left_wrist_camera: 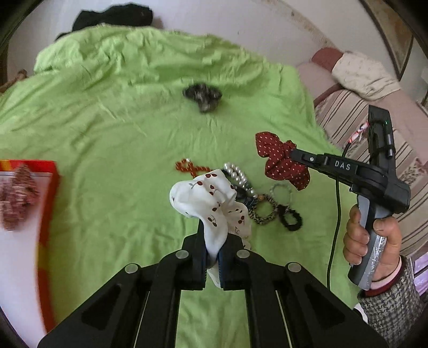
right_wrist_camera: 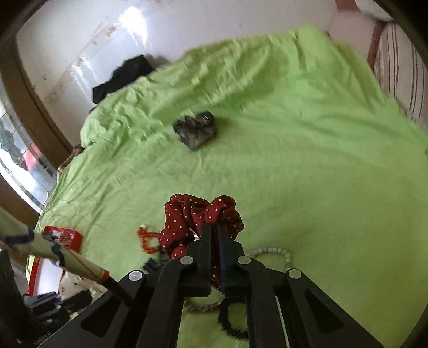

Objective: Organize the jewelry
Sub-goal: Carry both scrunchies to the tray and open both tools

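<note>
My left gripper (left_wrist_camera: 213, 235) is shut on a white cherry-print scrunchie (left_wrist_camera: 207, 199) and holds it above the green bedsheet (left_wrist_camera: 112, 139). My right gripper (right_wrist_camera: 214, 230) is shut on a dark red polka-dot scrunchie (right_wrist_camera: 198, 222); it also shows in the left wrist view (left_wrist_camera: 281, 158), lifted over the sheet. Below lie a pearl bracelet (left_wrist_camera: 236, 172), an orange bead bracelet (left_wrist_camera: 188, 167), a patterned hair tie (left_wrist_camera: 263, 212), a black hair tie (left_wrist_camera: 291, 220) and a clear bead bracelet (left_wrist_camera: 281, 191).
A red-edged box (left_wrist_camera: 49, 187) with a pinkish scrunchie (left_wrist_camera: 16, 195) in it sits at the left. A dark grey scrunchie (left_wrist_camera: 203, 96) lies farther up the bed. A striped sofa (left_wrist_camera: 347, 117) stands at the right. Black cloth (left_wrist_camera: 115, 16) lies by the wall.
</note>
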A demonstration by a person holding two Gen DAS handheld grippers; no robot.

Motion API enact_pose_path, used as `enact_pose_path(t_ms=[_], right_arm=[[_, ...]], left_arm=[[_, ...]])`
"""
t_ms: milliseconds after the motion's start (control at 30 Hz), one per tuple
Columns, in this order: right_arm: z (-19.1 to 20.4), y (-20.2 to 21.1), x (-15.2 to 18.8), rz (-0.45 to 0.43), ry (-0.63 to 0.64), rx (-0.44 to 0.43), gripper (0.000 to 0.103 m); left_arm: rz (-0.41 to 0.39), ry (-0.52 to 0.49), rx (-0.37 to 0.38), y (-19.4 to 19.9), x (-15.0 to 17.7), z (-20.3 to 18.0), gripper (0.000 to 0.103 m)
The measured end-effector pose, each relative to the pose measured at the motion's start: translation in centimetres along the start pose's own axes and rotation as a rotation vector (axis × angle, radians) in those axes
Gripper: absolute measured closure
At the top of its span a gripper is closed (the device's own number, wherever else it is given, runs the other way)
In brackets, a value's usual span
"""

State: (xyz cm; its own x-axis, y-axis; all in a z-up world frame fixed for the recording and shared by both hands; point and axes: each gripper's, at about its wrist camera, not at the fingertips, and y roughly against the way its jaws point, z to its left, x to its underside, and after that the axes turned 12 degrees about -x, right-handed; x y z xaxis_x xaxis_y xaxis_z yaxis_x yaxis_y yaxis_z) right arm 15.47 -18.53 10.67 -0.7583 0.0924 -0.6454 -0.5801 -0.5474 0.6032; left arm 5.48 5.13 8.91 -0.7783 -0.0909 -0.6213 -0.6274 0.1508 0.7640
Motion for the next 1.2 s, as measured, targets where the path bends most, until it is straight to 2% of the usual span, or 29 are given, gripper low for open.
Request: enact_pose_path(t_ms=[100, 200, 367, 500, 633, 700, 867, 1033, 1200], right_arm=[[2.4, 1.2, 0.3, -0.004, 0.038, -0.003, 0.098], [4.7, 1.7, 1.1, 0.009, 0.066, -0.017, 0.098], [9.3, 0.6, 3.0, 0.063, 0.115, -0.051, 0.098], [13.2, -0.8, 4.5, 0.108, 0.157, -0.085, 0.098], [17.8, -3.0, 5.7, 0.150, 0.196, -0.146, 0.098], [20.4, -4.3, 6.2, 0.176, 0.212, -0.188, 0.098], [26.6, -8.1, 8.4, 0.252, 0.268, -0.271, 0.098], [30.6, -10.7, 12.0, 0.341, 0.339, -0.316, 0.098], [32.3, -12.2, 15.9, 0.426, 0.384, -0.333, 0.098]], left_arm=[[-0.041, 0.015, -0.022, 2.8, 0.2, 1.5, 0.097], [-0.081, 0.044, -0.083, 5.0, 0.4, 4.0, 0.097], [-0.096, 0.119, -0.169, 6.5, 0.3, 9.2, 0.097], [-0.107, 0.138, -0.273, 7.3, 1.1, 14.0, 0.097], [-0.102, 0.168, -0.399, 7.8, 1.9, 19.7, 0.097], [-0.094, 0.197, -0.437, 8.1, 2.6, 22.1, 0.097], [-0.074, 0.345, -0.492, 8.4, 4.3, 28.2, 0.097], [-0.037, 0.421, -0.532, 8.3, 5.4, 31.4, 0.097], [0.025, 0.451, -0.617, 8.5, 6.4, 32.5, 0.097]])
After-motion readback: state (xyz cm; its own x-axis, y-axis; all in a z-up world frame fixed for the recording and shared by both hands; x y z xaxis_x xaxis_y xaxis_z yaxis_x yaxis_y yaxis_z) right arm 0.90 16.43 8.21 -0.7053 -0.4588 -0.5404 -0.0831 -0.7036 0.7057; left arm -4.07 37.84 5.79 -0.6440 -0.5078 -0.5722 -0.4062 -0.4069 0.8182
